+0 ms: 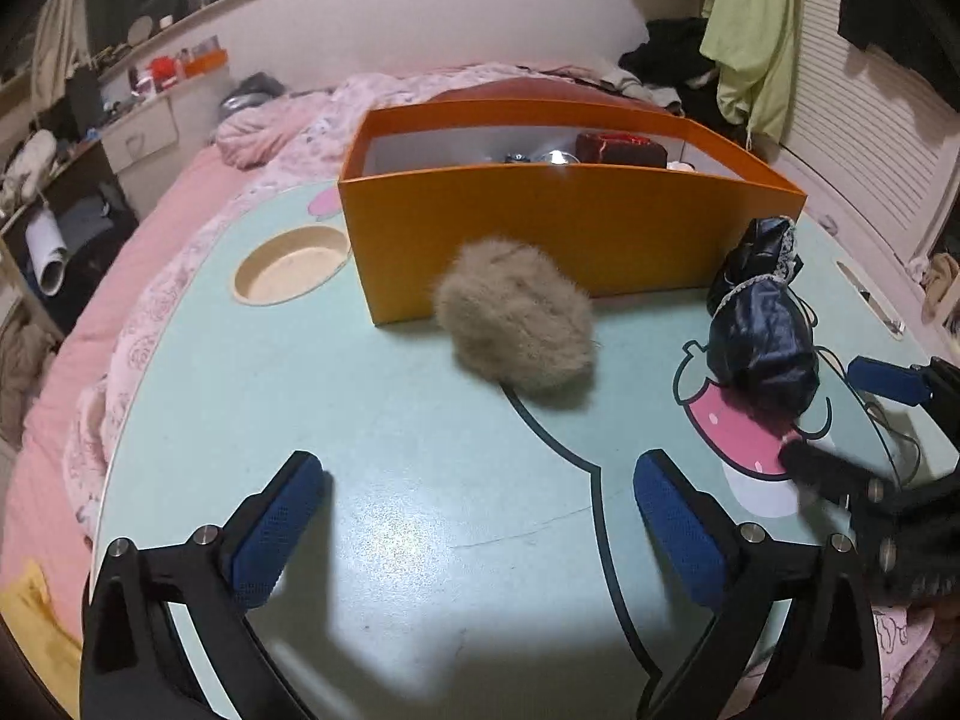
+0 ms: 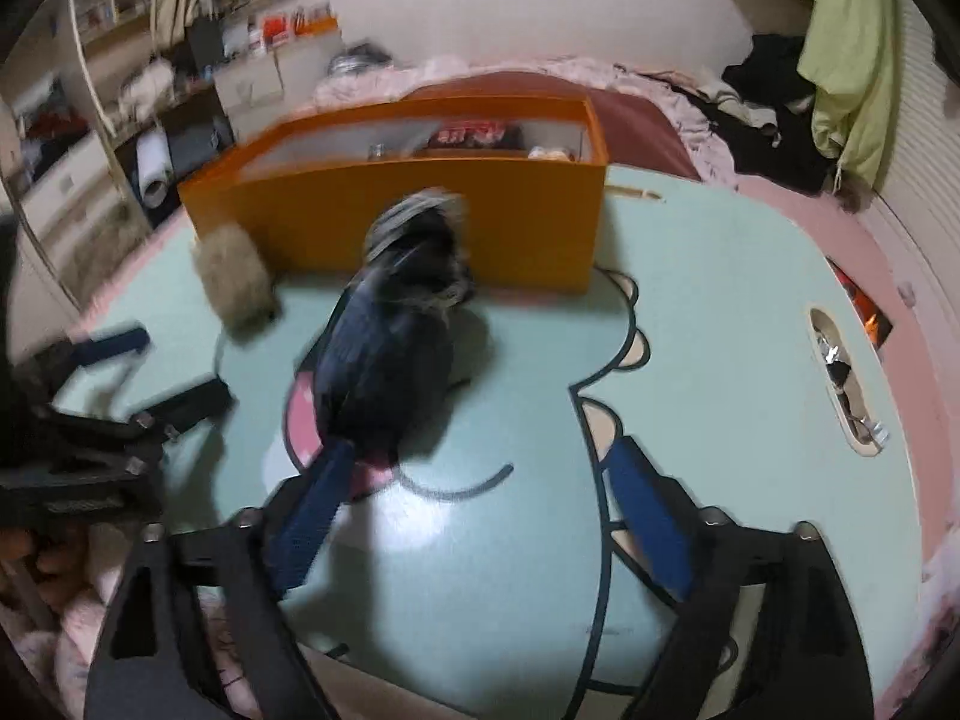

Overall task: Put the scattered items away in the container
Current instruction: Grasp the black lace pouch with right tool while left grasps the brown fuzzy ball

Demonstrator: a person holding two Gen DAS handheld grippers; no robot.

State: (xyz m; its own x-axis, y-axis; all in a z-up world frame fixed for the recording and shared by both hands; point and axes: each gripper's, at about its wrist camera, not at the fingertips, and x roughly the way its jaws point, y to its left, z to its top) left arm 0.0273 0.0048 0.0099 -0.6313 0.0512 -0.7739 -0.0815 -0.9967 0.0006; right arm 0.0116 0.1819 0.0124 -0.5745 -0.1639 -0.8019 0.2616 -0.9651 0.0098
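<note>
Low, both grippers (image 1: 477, 501) (image 2: 483, 468), jaws wide.

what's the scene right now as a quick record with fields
surface: pale green lap table on a pink bed
container: orange box, open top, some items already inside
loose item 1: tan fluffy ball on the table, against the box front
loose item 2: black shiny pouch on the table, right of the ball
left hand-held gripper: open, empty
right hand-held gripper: open, near the pouch, not closed on it
</note>
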